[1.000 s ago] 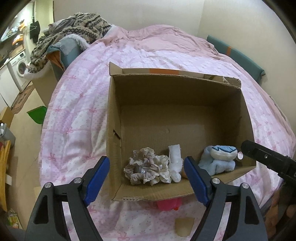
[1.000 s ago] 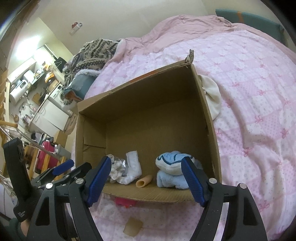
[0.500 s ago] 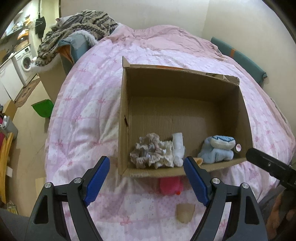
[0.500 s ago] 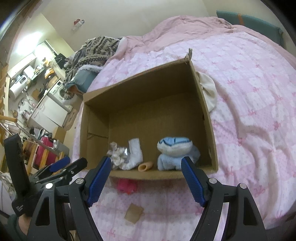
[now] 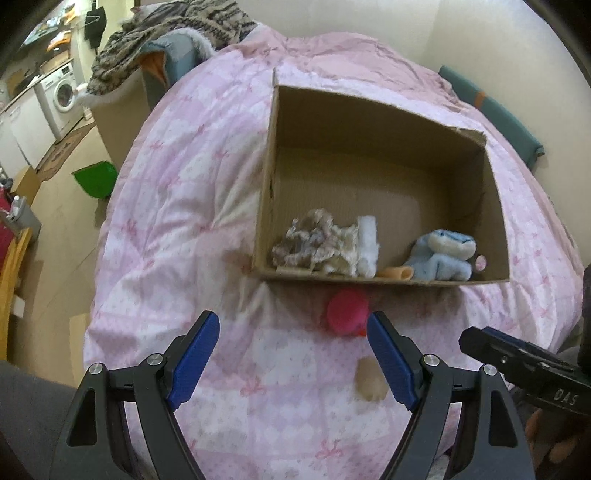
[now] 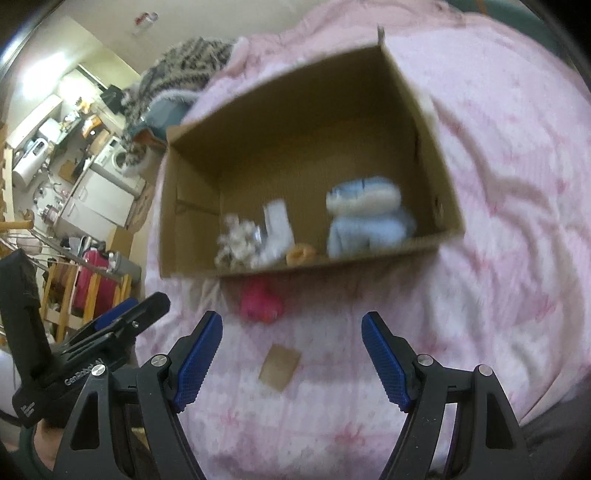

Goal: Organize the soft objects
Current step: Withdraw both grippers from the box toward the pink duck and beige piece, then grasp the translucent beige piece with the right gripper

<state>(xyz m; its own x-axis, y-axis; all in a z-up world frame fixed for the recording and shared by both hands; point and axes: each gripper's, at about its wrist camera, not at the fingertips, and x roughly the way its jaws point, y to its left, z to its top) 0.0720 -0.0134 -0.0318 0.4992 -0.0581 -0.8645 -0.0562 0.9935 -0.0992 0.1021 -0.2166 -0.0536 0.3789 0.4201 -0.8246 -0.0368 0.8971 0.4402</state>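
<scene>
An open cardboard box (image 5: pixel 495 206) (image 6: pixel 188 206) lies on the pink bed. Inside it along the near wall are a beige frilly scrunchie (image 5: pixel 314 247) (image 6: pixel 236 240), a white sock (image 5: pixel 367 243) (image 6: pixel 279 229), a small orange tube (image 5: pixel 397 273) (image 6: pixel 301 253) and a blue plush toy (image 5: pixel 443 254) (image 6: pixel 365 218). A pink soft toy (image 5: pixel 345 312) (image 6: pixel 260 304) lies on the quilt just outside the box's near wall. My left gripper (image 5: pixel 291 354) is open and empty, short of the pink toy. My right gripper (image 6: pixel 291 350) is open and empty, also short of it.
A small brown cardboard scrap (image 5: pixel 371 380) (image 6: pixel 279 367) lies on the quilt (image 5: pixel 177 206) between the fingers and the pink toy. A patterned blanket pile (image 5: pixel 173 33) sits at the bed's far left. The floor, a green bin (image 5: pixel 94 179) and a washing machine (image 5: pixel 64 98) are left.
Both grippers have pulled back and away from the box. The pink toy and the cardboard scrap have come fully into view in front of the box. Both stay open.
</scene>
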